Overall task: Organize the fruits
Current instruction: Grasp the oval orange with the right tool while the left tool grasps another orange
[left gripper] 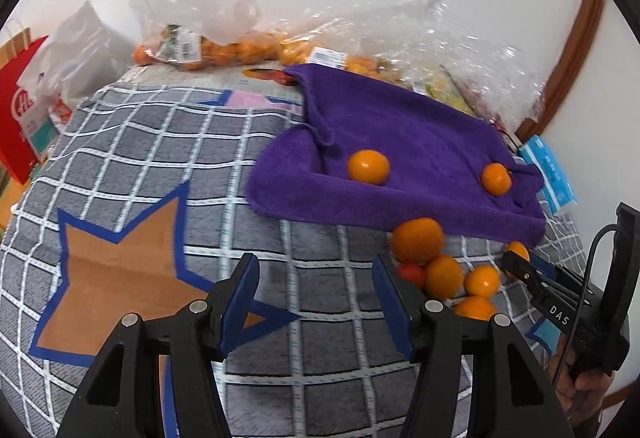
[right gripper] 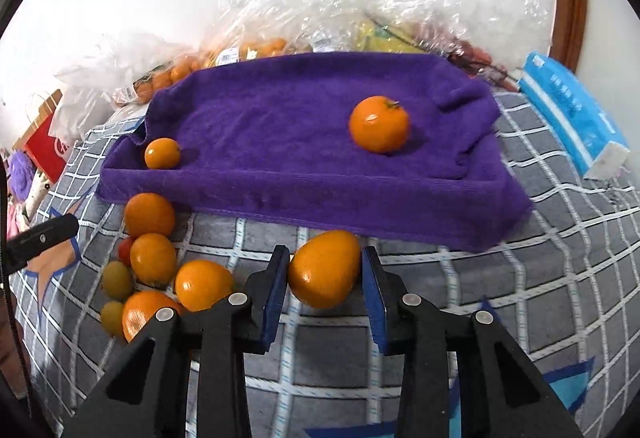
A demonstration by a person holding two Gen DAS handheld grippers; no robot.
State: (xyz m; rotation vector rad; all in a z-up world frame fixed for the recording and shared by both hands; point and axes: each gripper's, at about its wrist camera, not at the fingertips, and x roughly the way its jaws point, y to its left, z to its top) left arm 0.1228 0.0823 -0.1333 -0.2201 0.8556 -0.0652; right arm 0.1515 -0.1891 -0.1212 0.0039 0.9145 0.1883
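Note:
A purple towel (right gripper: pixel 304 142) lies on the checked cloth, with two oranges on it: a large one (right gripper: pixel 379 124) to the right and a small one (right gripper: pixel 162 153) at its left edge. My right gripper (right gripper: pixel 325 270) is shut on an orange fruit (right gripper: pixel 324 269) just in front of the towel. A pile of oranges (right gripper: pixel 154 258) with a small red fruit (right gripper: pixel 125 248) and two green ones (right gripper: pixel 117 280) lies to its left. My left gripper (left gripper: pixel 316 282) is open and empty over the cloth, left of the pile (left gripper: pixel 442 262). The towel (left gripper: pixel 400 158) also shows in the left wrist view.
Clear plastic bags of oranges (left gripper: pixel 208 50) and other produce (right gripper: pixel 360 6) lie behind the towel against the wall. A blue tissue pack (right gripper: pixel 572 114) sits at the right. A red paper bag (left gripper: pixel 16 118) and a white plastic bag (left gripper: pixel 80 50) stand at the left.

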